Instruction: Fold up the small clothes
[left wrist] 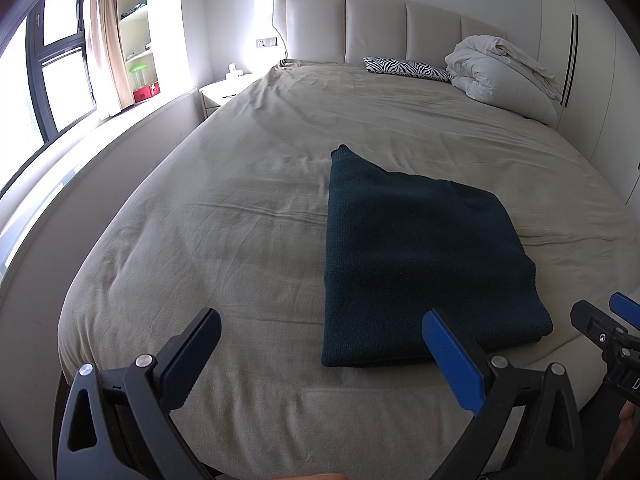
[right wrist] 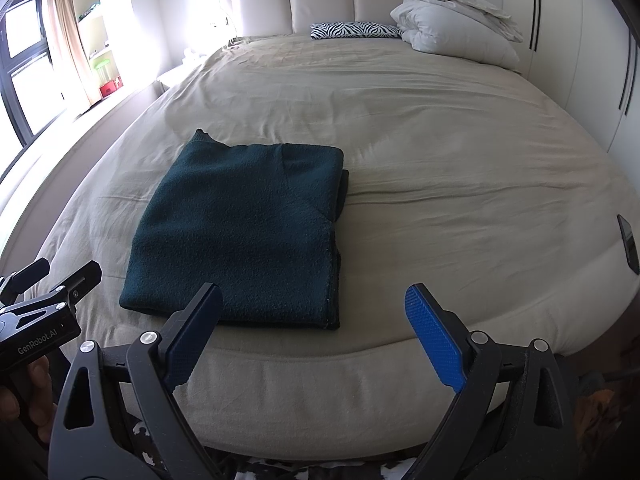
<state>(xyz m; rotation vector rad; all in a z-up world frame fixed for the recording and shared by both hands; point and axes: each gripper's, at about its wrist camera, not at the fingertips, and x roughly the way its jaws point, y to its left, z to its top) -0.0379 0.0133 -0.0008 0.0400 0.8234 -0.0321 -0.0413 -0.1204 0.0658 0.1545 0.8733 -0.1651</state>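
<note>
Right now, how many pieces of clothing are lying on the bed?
1: a dark green folded sweater near the foot of the bed. More might hide under the bundled duvet.

Dark teal knit garment [right wrist: 240, 224] lies folded flat on the bed [right wrist: 440, 160].

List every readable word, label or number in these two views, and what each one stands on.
"GenRobot.AI": white print on the black body of the left tool, seen in the right wrist view.
"D": a single white letter, cut off at the frame edge, on the body of the right tool in the left wrist view.
Items on the window-side shelves: too small and blurred to read.
</note>
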